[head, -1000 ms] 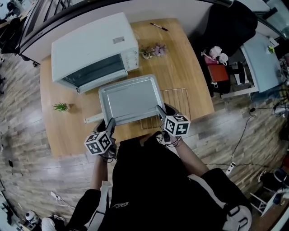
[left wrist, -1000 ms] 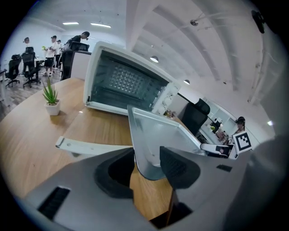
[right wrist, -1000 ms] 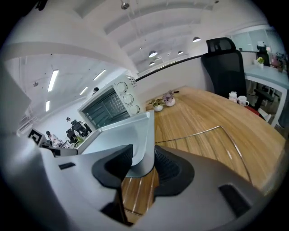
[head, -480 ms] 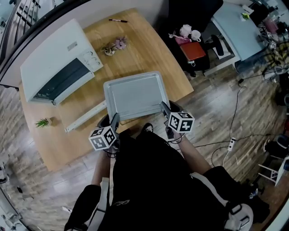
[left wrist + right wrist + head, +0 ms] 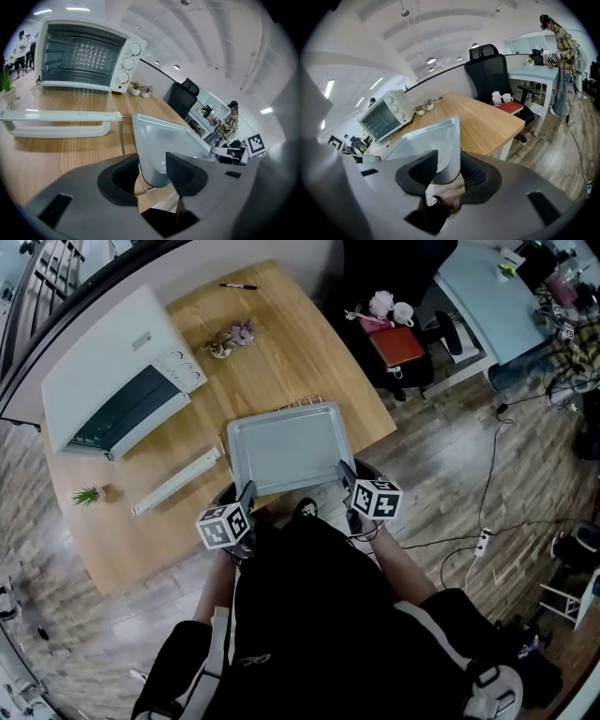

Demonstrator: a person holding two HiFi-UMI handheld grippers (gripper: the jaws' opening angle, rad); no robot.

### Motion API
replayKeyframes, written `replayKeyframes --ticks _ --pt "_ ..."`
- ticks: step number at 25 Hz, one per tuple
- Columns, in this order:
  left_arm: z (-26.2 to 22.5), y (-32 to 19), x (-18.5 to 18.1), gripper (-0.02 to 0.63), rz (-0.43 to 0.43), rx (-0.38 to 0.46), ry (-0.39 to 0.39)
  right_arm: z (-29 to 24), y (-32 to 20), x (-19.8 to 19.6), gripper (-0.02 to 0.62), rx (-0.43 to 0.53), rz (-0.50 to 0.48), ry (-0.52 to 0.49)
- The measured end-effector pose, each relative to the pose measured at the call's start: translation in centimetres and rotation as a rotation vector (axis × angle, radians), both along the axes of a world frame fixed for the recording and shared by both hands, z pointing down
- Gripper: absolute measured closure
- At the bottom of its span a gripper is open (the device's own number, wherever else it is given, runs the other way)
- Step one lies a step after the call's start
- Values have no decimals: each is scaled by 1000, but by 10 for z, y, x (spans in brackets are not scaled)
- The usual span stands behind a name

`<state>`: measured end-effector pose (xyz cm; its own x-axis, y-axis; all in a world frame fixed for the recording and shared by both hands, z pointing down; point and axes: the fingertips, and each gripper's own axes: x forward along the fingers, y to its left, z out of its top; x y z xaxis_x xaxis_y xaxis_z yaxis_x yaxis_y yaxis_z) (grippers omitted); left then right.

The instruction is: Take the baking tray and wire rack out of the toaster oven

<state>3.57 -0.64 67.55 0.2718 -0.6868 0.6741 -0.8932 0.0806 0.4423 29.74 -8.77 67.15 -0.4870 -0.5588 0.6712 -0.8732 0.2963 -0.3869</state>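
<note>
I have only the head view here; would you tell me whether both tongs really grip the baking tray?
Observer: In the left gripper view, the left tongs are shut on the baking tray's near corner.
Operator: And the right?
Observer: Its own view shows the right tongs clamped on the other near corner.
Operator: Is the wire rack underneath?
Observer: A wire of the wire rack shows just beneath the tray's corner in the left gripper view.

Probably an office: black swivel chair, white desk behind.
</note>
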Motion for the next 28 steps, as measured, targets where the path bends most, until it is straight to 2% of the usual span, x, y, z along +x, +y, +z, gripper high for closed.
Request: replayKeyframes --ticks 12,14,17,19,21,24,25,26,28 --pt "30 0 -18 422 -19 -81 -122 33 -9 -21 447 -22 -18 85" --pt "35 -3 -20 422 -9 -93 -132 38 -11 -25 428 -33 -26 88" --pt "35 -4 -26 422 4 -104 -169 41 -14 -29 342 -37 -36 110" --pt "30 -3 -34 422 -5 -99 -197 39 -15 -27 332 -30 -25 127" --pt "23 -1 -38 422 2 -89 -191 32 -16 -25 334 -9 -19 146" --pt "3 -4 -35 429 71 -35 -185 11 -16 -27 399 69 -44 197" --pt "-3 -7 -33 480 101 -12 -187 3 -16 -31 459 99 -61 210" --pt "-6 -12 -30 547 125 5 -182 -3 -16 -37 562 123 -77 212" --pt "-9 -21 -25 574 150 17 -152 -12 -15 -52 588 145 -106 184"
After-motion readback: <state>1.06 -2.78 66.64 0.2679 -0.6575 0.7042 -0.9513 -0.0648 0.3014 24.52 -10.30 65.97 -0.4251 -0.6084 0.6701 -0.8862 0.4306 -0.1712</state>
